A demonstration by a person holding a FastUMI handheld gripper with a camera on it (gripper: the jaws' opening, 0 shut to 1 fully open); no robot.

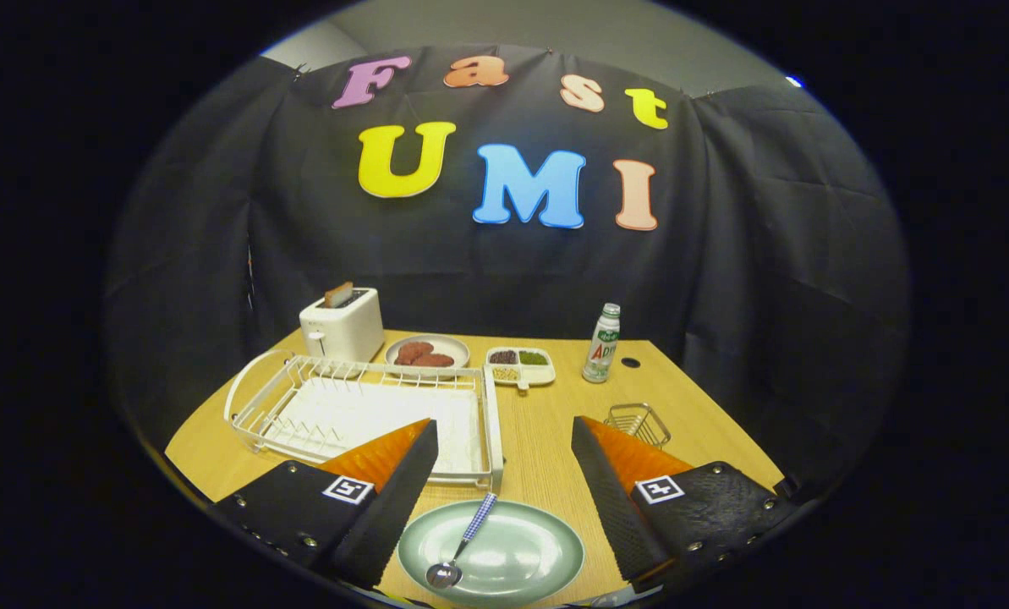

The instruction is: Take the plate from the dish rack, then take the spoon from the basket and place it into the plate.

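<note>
Spoon (462,543) lies in the pale green plate (538,562) — bowl toward the camera, checked handle over the rim toward the white dish rack (490,423). Plate sits on the wooden surface (538,423) between the gripper (498,506) jaws, which stand wide apart, holding nothing. Wire basket (638,423) sits beyond the right jaw.

A black cloth wall (749,279) hangs creased behind the pale wooden worktop (538,431), grey wall (555,25) above.
</note>
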